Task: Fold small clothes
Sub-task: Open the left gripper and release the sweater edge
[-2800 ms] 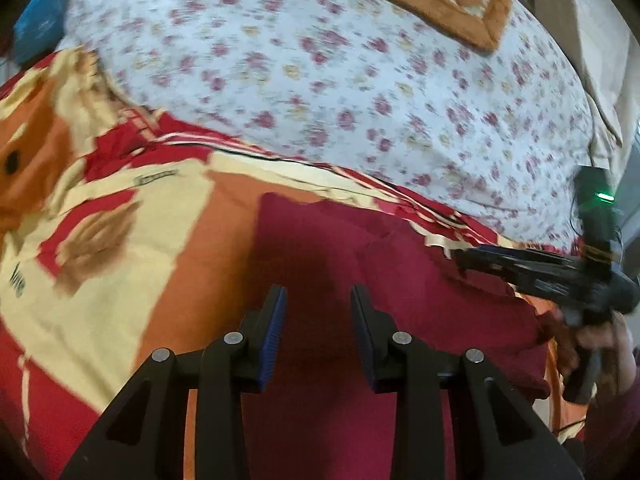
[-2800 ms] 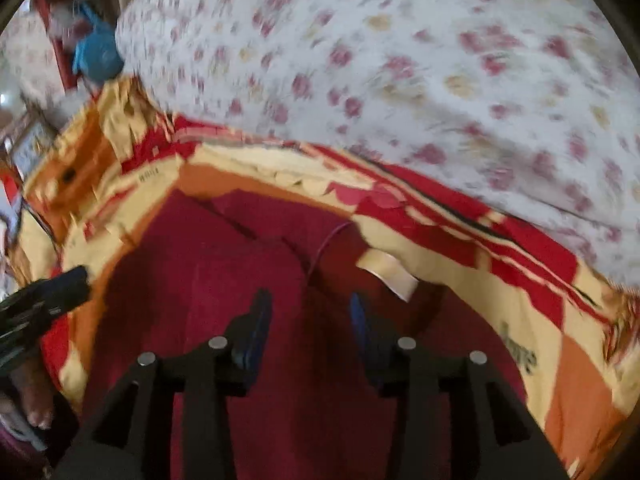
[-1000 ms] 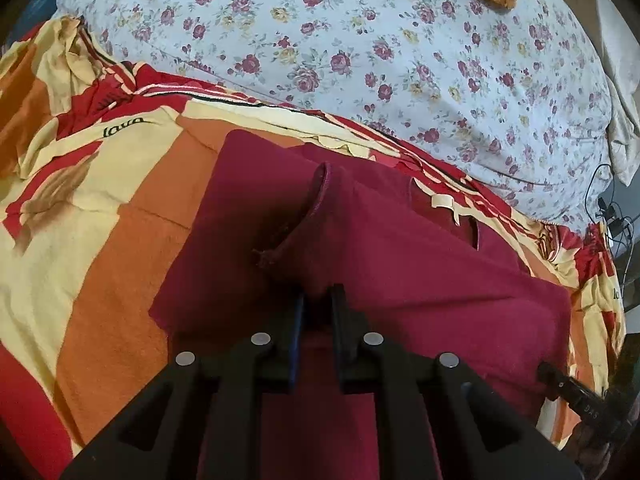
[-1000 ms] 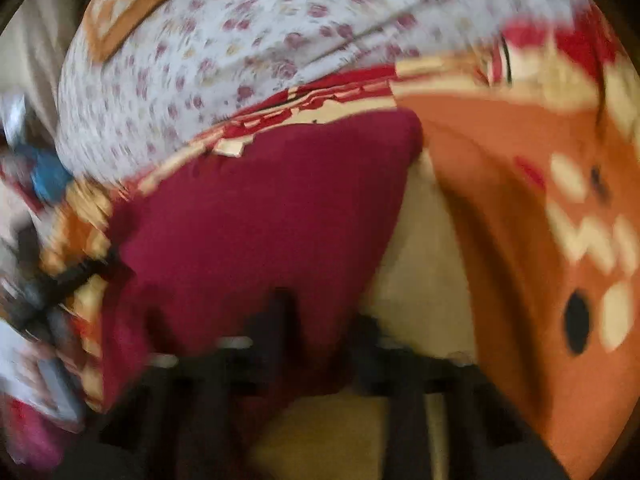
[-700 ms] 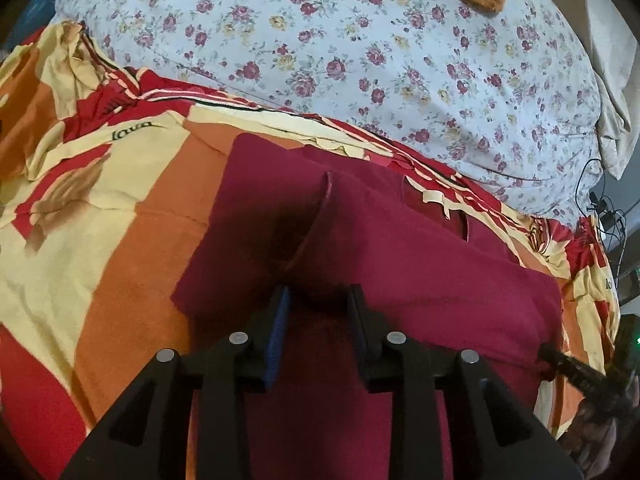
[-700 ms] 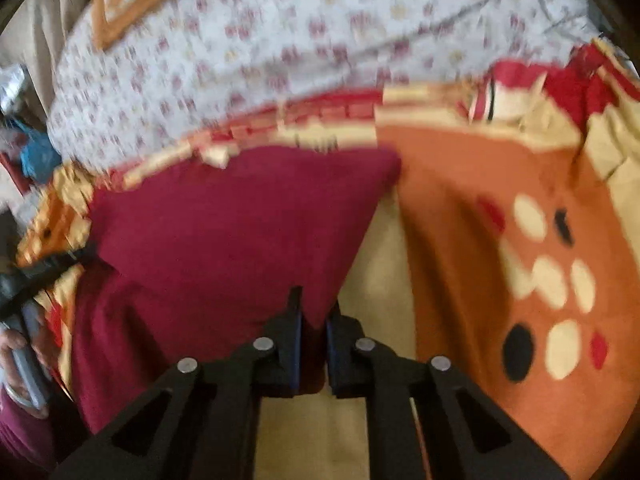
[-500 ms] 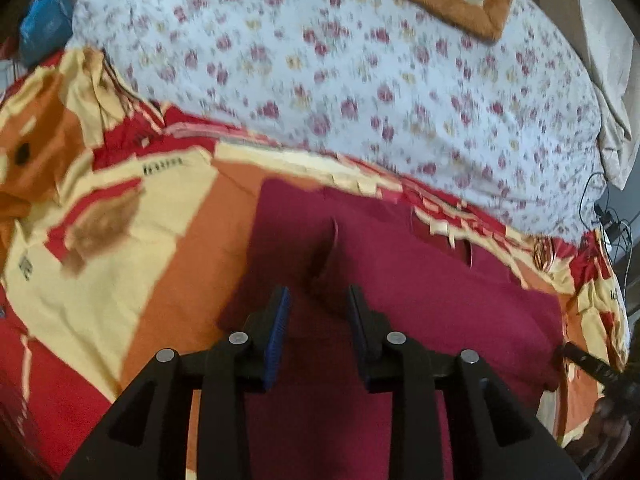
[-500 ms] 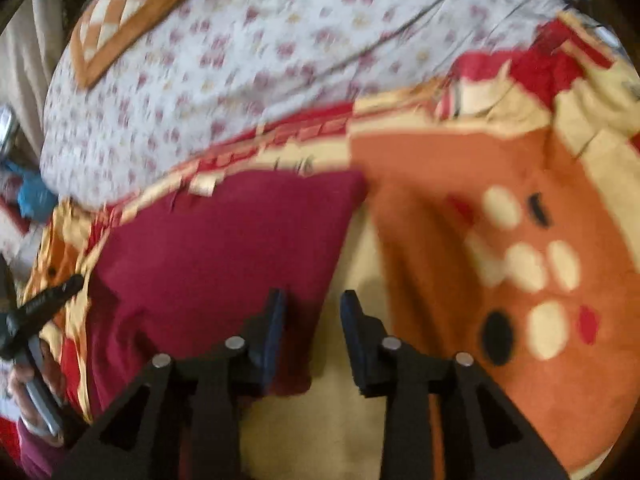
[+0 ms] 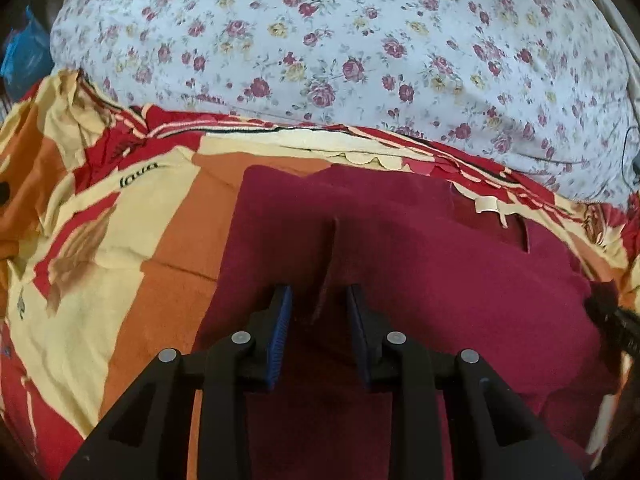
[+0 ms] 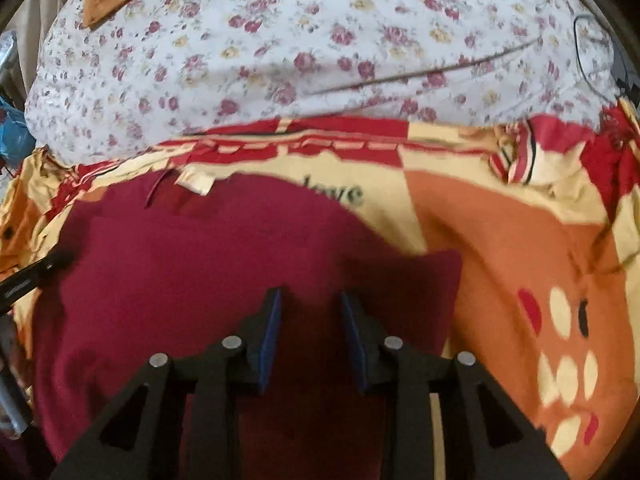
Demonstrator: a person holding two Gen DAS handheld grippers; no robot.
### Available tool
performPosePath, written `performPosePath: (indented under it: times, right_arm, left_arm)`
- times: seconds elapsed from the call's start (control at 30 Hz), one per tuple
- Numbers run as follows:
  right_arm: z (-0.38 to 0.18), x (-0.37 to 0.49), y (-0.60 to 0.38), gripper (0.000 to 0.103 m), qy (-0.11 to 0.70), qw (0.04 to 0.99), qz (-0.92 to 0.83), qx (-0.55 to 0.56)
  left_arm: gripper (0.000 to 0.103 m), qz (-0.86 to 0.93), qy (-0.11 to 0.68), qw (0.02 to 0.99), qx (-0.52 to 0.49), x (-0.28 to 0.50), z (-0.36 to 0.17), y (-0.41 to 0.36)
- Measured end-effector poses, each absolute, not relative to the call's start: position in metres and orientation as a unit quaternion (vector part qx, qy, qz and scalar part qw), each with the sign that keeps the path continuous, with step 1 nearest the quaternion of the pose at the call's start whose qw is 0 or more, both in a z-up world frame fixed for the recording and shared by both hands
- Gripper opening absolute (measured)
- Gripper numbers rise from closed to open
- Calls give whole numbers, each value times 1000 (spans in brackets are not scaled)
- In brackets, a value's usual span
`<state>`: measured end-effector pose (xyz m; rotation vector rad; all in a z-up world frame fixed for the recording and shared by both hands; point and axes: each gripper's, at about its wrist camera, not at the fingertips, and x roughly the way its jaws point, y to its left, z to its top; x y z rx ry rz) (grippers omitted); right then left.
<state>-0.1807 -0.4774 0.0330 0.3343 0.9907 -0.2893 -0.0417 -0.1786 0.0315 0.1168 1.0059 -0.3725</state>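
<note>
The maroon garment lies spread across the lower middle of both views, a plain dark red cloth with a soft, slightly fuzzy surface; in the left wrist view a raised crease runs up its middle from between the fingers, and a pale label sits at its far edge toward the upper right; in the right wrist view the same garment fills the lower left, its right corner squared off and casting a shadow; it rests on a patterned blanket of orange, cream and red blocks with dark lettering, which borders it on the left, far and right sides; beyond the blanket, across the top of each frame, is a floral sheet of pale cloth with small red roses; the left gripper has its fingers parted, straddling the crease without clamping it; the right gripper likewise has its fingers apart above the cloth, holding nothing.
</note>
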Motion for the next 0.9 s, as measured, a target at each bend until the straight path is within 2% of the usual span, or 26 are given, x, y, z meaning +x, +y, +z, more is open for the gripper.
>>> performPosePath:
  times: [0.17, 0.23, 0.3, 0.43, 0.53, 0.67, 0.9]
  right_arm:
    - [42, -182, -478, 34, 476, 853, -138, 166]
    - [53, -194, -472, 38, 470, 857, -133, 166]
    - [62, -209, -466, 51, 464, 861, -124, 165]
    - [62, -234, -451, 52, 480, 857, -120, 144]
    - [41, -237, -448, 52, 509, 841, -130, 128]
    - [46, -240, -442, 53, 499, 849, -136, 110]
    - [72, -275, -440, 64, 475, 860, -83, 168]
  left_arm:
    - [18, -177, 478, 859, 56, -41, 32, -178]
    - [18, -178, 478, 858, 54, -40, 32, -178]
    - [18, -177, 477, 859, 56, -41, 32, -178]
    - [18, -175, 475, 861, 59, -43, 32, -179]
    - [18, -173, 475, 861, 57, -47, 33, -179]
    - [18, -180, 480, 857, 56, -54, 39, -174]
    - [18, -207, 483, 849, 50, -89, 54, -136]
